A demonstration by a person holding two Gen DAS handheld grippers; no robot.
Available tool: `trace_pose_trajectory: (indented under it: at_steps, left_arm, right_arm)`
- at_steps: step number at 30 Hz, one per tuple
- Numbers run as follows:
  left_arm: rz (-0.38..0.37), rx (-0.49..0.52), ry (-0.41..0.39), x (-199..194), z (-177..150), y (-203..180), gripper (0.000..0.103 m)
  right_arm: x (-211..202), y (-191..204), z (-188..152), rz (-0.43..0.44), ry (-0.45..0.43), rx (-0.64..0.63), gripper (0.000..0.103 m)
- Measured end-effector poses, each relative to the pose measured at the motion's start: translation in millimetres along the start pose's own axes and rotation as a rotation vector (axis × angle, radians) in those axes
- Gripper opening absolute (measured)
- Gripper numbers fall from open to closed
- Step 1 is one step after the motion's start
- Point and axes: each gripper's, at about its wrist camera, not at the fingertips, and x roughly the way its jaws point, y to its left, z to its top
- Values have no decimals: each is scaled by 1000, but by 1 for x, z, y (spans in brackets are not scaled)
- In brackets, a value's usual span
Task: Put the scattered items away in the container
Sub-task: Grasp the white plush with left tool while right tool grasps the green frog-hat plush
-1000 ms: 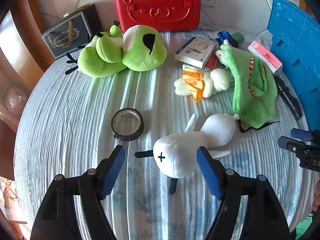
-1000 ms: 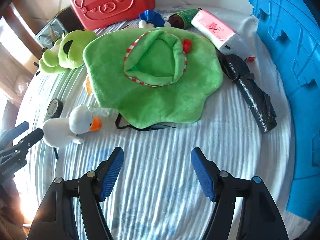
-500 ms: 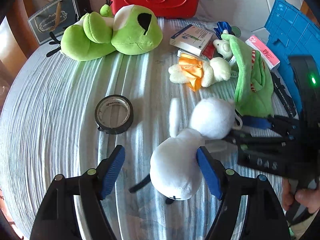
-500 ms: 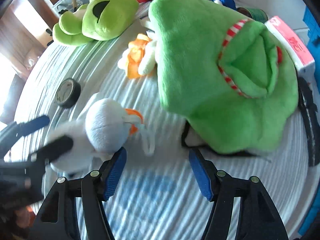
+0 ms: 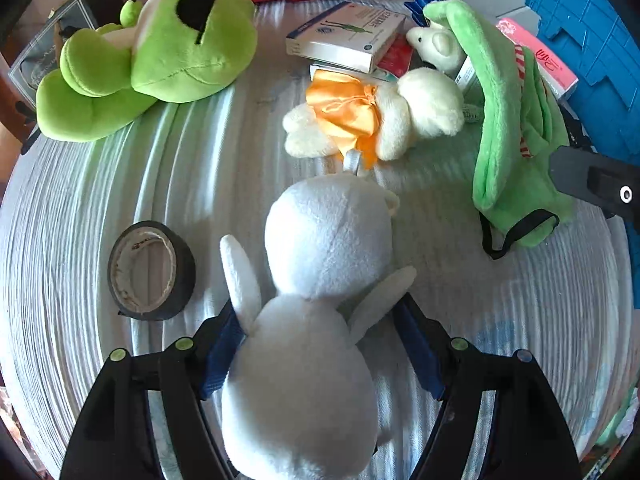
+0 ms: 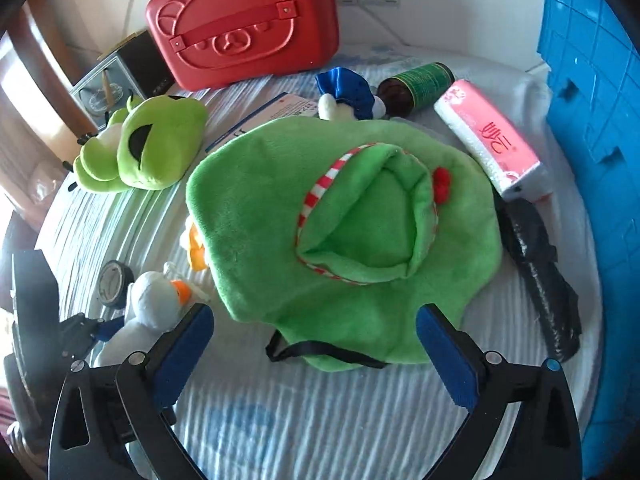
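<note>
A white plush goose (image 5: 320,280) lies on the striped cloth between the blue pads of my left gripper (image 5: 320,344). The jaws stand wide around its body, and I cannot tell if they press it. It also shows in the right wrist view (image 6: 150,312). My right gripper (image 6: 316,348) is open and empty over the near edge of a green plush hat (image 6: 340,232). The blue crate (image 6: 596,160) stands at the right.
A black tape roll (image 5: 150,270), a green frog plush (image 5: 160,60), a cream plush with orange bow (image 5: 372,120), a white box (image 5: 344,36), a pink tissue pack (image 6: 492,140), a dark bottle (image 6: 416,86), a black folded umbrella (image 6: 540,276) and a red case (image 6: 244,20) lie around.
My left gripper moved forward so the goose's body now sits between its pads. My right gripper swung away from the goose to face the green hat.
</note>
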Motion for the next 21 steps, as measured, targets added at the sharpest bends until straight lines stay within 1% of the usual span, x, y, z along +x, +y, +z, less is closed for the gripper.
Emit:
trace_pose_trajectory:
  at_steps: [3,6,8,9,10,12,15,17,18,19,21]
  left_arm:
    - [-4,-6,-14,-3,0,0,73]
    - [-6,-5,-29,-5,-2,1,76]
    - [-11,-3,-28,-4,-1,-1,83]
    - [-13,4,-25,-3,0,-4,91]
    - [-14,12,-22,-2,1,-7,98]
    - [-9,4,-24,-1,2,-10,102]
    - [-4,-4,-28,-3,2,-10,102]
    - [10,-20,-34,-8,1,-6,91]
    - [17,-35,-45,-13,1,-2,73]
    - [25,-51,-50,-16,1,3,63]
    - [7,-80,-41,-17,1,12,63]
  right_arm:
    - [29,3,1,-2,26,-20,103]
    - [65,8,-3,-48,55,-38,103]
    - [73,15,-6,-121,10,-103,103]
    - [77,17,-7,-137,-3,-126,103]
    - [78,16,-8,-135,-27,-130,103]
    - [80,13,-11,-133,-61,-118,103]
    - [84,11,-19,-128,-114,-132,103]
    - [85,11,-18,-137,-80,-139,102]
    - [81,11,-17,-150,-72,-126,102]
    - [72,12,-17,-135,-101,-112,103]
    - [56,17,-16,-83,-179,-111,103]
